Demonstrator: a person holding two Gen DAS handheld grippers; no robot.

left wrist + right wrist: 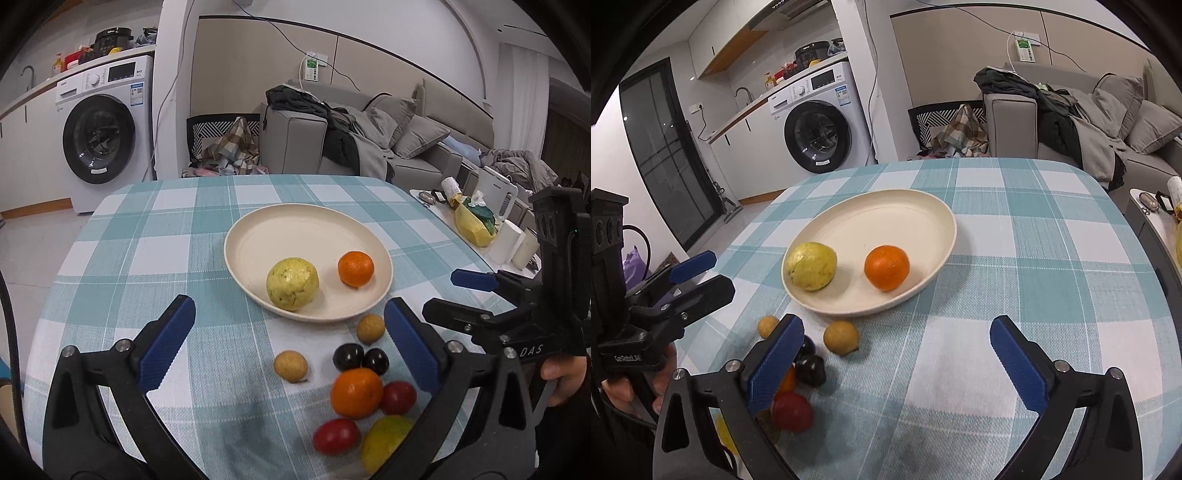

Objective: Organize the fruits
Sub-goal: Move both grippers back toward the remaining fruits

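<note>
A cream plate (258, 236) sits on the checked tablecloth (155, 251) and holds a yellow-green fruit (292, 283) and an orange (355, 268), apart from each other. Just in front of the plate's near rim the other fruits lie loose: two tan longans (370, 328), two dark plums (348, 356), a second orange (356, 393), two red fruits (336, 436) and what looks like a lemon (384, 439), partly hidden. The left gripper (291, 341) hangs over this cluster, jaws spread wide, gripping nothing. The right gripper (897, 363) stands wide open too, empty, the cluster beside its left finger.
</note>
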